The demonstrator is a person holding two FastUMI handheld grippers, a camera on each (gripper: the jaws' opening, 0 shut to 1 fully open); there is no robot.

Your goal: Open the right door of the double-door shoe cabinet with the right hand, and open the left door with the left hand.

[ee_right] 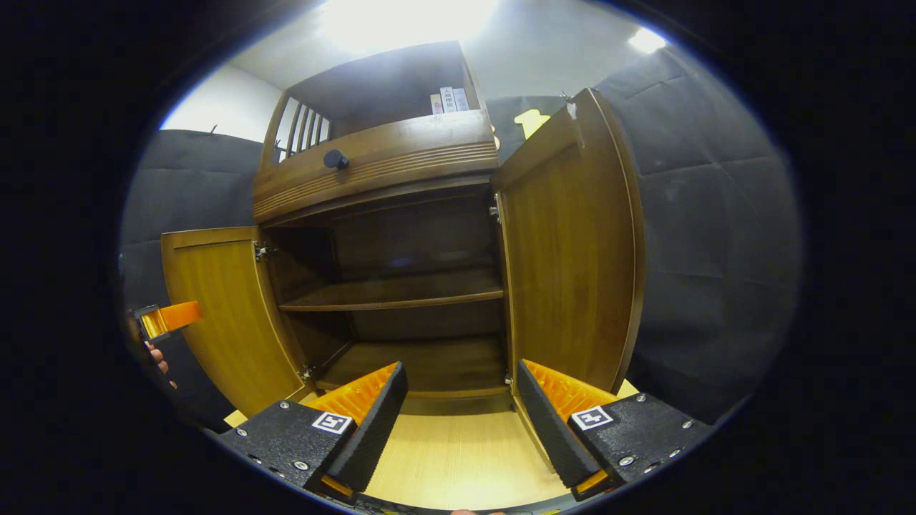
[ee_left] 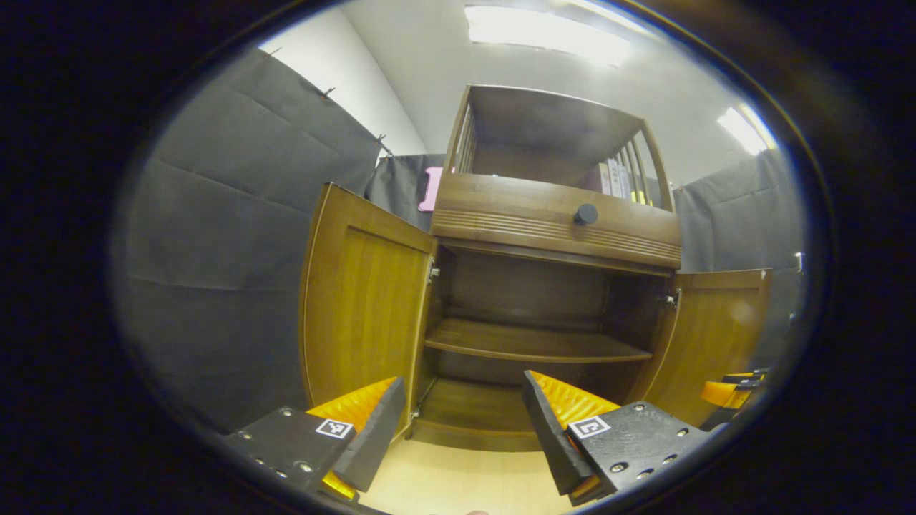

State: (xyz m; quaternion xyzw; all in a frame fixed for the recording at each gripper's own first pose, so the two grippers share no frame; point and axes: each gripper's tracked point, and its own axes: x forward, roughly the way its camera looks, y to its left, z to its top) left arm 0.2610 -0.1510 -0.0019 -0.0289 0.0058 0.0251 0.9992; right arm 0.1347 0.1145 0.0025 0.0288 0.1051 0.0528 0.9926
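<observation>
The cabinet (ee_left: 544, 286) is being shown at the centre of the left gripper view with both doors swung wide. The left door (ee_left: 365, 300) is standing left of centre and the right door (ee_left: 715, 336) at the right, its far edge being cut off by the frame's rim. The left gripper (ee_left: 458, 429) is being held with its fingers spread at the bottom of the frame, nothing being gripped between them. In the right gripper view the right gripper (ee_right: 458, 422) is likewise being held agape and empty at the bottom, below the shelf (ee_right: 393, 293). A drawer (ee_left: 558, 222) with a dark knob (ee_left: 585, 214) is being seen above the doors. At the far left of the right gripper view, part of the other gripper and a hand (ee_right: 159, 357) are being glimpsed, mostly cut off. The cabinet's interior is being left dim, its back hard to make out.
</observation>
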